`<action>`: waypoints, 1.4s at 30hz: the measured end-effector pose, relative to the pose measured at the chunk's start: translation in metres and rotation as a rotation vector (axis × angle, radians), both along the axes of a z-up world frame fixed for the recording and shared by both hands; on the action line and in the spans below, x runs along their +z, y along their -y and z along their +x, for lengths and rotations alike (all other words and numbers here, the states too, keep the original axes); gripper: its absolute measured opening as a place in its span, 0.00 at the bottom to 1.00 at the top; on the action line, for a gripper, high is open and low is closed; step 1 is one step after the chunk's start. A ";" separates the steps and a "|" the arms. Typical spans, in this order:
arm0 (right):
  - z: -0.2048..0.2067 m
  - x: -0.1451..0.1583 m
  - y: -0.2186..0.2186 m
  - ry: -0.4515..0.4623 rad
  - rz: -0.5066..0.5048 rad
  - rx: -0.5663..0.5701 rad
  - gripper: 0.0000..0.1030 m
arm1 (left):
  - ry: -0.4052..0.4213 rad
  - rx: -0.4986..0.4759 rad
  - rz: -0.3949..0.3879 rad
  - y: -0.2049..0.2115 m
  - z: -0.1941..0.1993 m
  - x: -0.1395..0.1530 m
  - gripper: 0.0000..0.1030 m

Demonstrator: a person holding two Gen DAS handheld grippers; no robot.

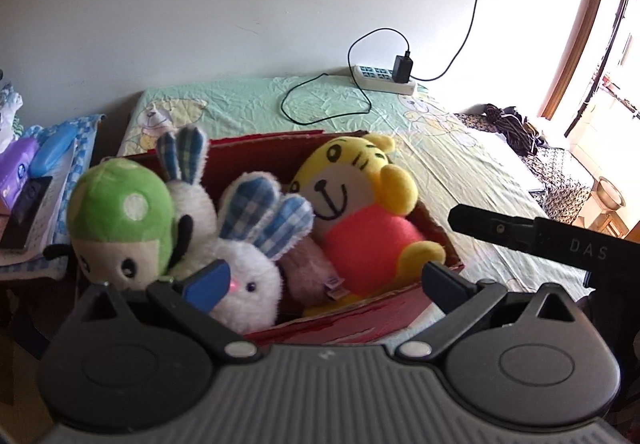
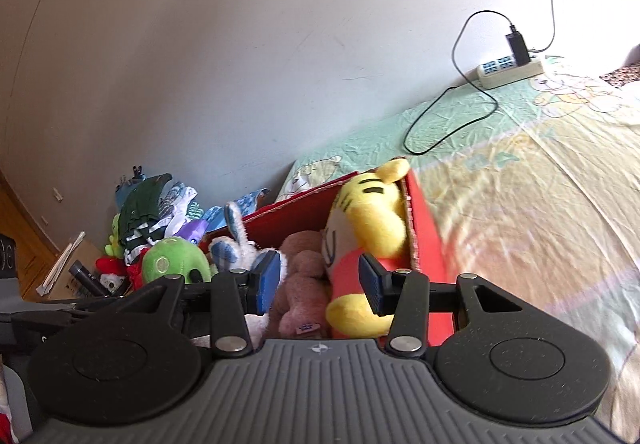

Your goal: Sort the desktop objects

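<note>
A red cardboard box (image 1: 360,320) on the bed holds several plush toys: a green mushroom-cap doll (image 1: 116,220), two white rabbits with blue plaid ears (image 1: 248,272), a pink-brown plush (image 1: 308,272) and a yellow tiger in a red shirt (image 1: 360,220). My left gripper (image 1: 324,284) is open and empty, just above the box's near wall. My right gripper (image 2: 318,286) is open and empty over the box (image 2: 424,228), above the pink-brown plush (image 2: 304,284) and tiger (image 2: 368,228). The right gripper's finger (image 1: 520,232) shows at the right of the left wrist view.
A white power strip (image 1: 384,78) with a black charger and cable lies at the far edge of the green bedsheet (image 1: 460,172). A side table (image 1: 36,204) at left holds a phone and tissue pack. Clothes and toys are piled by the wall (image 2: 152,212).
</note>
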State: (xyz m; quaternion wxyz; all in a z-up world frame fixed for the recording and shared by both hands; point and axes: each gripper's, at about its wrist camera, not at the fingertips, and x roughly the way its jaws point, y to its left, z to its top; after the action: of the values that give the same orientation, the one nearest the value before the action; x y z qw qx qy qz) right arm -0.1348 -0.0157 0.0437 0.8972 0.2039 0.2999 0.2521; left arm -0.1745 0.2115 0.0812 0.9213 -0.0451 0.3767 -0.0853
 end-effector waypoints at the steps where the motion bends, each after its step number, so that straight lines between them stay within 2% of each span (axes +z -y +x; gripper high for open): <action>1: -0.001 0.000 0.005 -0.006 0.003 -0.013 0.46 | -0.007 -0.004 -0.004 0.007 0.000 -0.001 0.99; 4: -0.002 -0.003 0.020 -0.027 0.011 -0.052 0.51 | -0.033 -0.011 -0.020 0.028 0.002 -0.003 0.99; 9: 0.002 -0.010 0.042 -0.085 0.000 -0.096 0.52 | -0.039 -0.004 0.012 0.068 0.006 -0.009 0.99; 11: 0.001 -0.012 0.051 -0.095 -0.030 -0.111 0.52 | -0.074 -0.007 0.016 0.082 0.012 -0.014 0.99; 13: 0.002 -0.015 0.060 -0.113 -0.073 -0.121 0.52 | -0.133 -0.015 0.059 0.099 0.020 -0.021 0.99; 15: 0.001 -0.019 0.070 -0.130 -0.101 -0.137 0.52 | -0.111 -0.010 0.107 0.114 0.019 -0.021 0.99; 17: 0.003 -0.024 0.079 -0.157 -0.122 -0.150 0.52 | -0.117 -0.022 0.096 0.124 0.018 -0.021 0.99; 21: 0.007 -0.030 0.094 -0.196 -0.165 -0.162 0.55 | -0.133 -0.002 0.127 0.143 0.020 -0.025 0.99; 26: 0.012 -0.034 0.107 -0.211 -0.187 -0.162 0.62 | -0.188 0.051 0.147 0.151 0.024 -0.034 0.99; 31: 0.018 -0.039 0.113 -0.240 -0.230 -0.162 0.63 | -0.262 0.102 0.162 0.152 0.027 -0.048 0.99; 42: 0.019 -0.048 0.117 -0.261 -0.330 -0.168 0.69 | -0.368 0.127 0.215 0.163 0.028 -0.074 0.99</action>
State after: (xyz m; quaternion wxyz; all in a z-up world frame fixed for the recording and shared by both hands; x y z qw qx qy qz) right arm -0.1156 -0.1326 -0.0043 0.8897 0.1097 0.4328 0.0954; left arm -0.1467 0.0486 0.0075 0.8401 0.0152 0.5417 0.0231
